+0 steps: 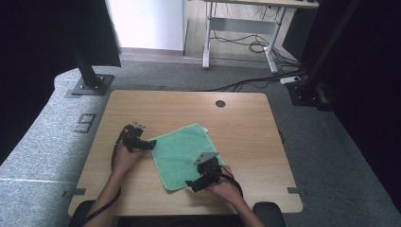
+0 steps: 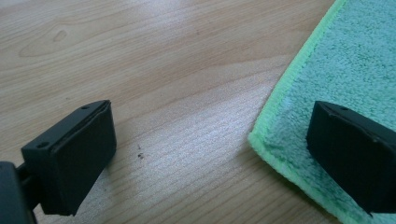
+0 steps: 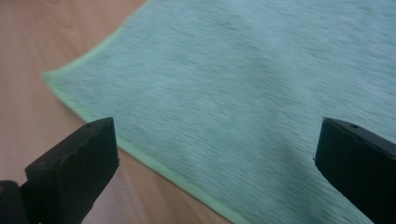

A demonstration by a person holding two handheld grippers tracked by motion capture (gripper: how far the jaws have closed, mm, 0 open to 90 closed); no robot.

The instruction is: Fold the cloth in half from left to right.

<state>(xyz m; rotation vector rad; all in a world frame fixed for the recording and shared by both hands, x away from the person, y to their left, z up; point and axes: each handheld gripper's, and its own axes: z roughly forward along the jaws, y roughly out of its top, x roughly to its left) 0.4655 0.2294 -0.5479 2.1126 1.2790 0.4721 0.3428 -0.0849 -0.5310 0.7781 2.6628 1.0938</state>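
From above, I see the green towel [image 1: 182, 153] flat mid-table, grippers at its left [image 1: 146, 143] and near [image 1: 193, 185] corners. Left gripper view: jaws wide, straddling the corner. Right gripper view: jaws wide over the hem; pinching too shallow might slip.

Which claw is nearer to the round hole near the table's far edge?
Left, though only slightly. The left claw sits at the towel's left corner, closer to the hole. The right claw is at the towel's near edge, farther back toward the person.
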